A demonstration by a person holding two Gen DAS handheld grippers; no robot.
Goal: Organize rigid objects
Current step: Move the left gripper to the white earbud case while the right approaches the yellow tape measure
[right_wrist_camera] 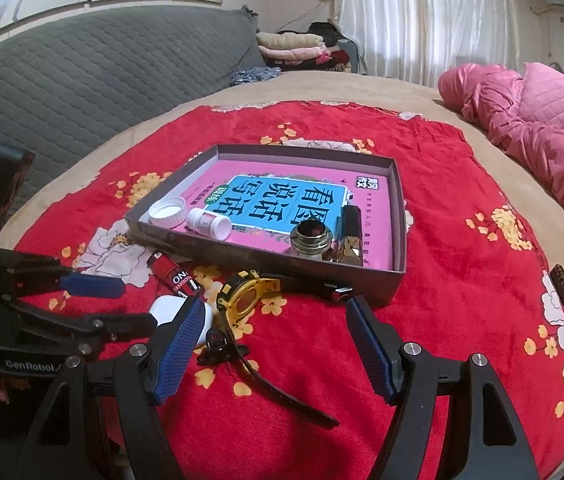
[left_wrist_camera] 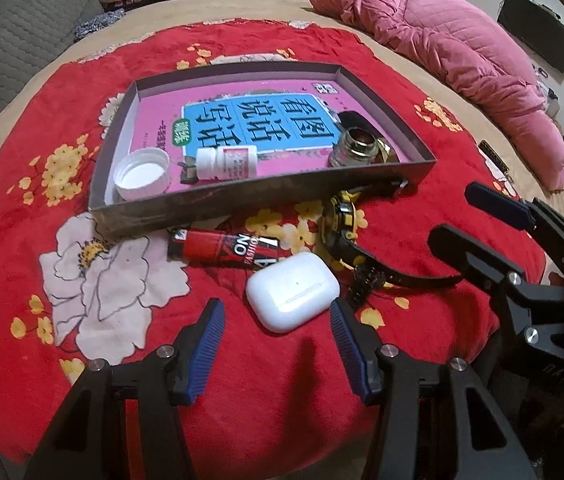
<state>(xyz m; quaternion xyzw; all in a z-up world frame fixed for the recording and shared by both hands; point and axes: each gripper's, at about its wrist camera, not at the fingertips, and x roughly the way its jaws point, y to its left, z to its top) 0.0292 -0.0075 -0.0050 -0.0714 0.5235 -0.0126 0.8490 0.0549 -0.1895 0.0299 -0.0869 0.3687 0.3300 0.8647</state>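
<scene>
Objects count up like this: one shallow cardboard box (left_wrist_camera: 242,204) on a red flowered blanket (left_wrist_camera: 22,240), and inside it one pink book (left_wrist_camera: 242,120) lying flat, one white cap (left_wrist_camera: 143,174), one small white bottle (left_wrist_camera: 226,163) on its side, one glass jar (left_wrist_camera: 352,148) and one dark item behind the jar that I cannot make out. Outside the box, along its near wall, lie three things: one red tube (left_wrist_camera: 222,249), one white earbud case (left_wrist_camera: 293,291) and one black-and-yellow watch (left_wrist_camera: 342,216). One pink quilt (left_wrist_camera: 462,52) is bunched up at the far side of the bed.

Left gripper (left_wrist_camera: 278,316) hangs just above the blanket with its jaws wide and nothing between the pads; the earbud case lies just ahead of it, between the lines of its two fingers, not touched. Right gripper (right_wrist_camera: 276,320) also stands wide and empty, with the watch just ahead of its left finger, the strap trailing back between the fingers.
</scene>
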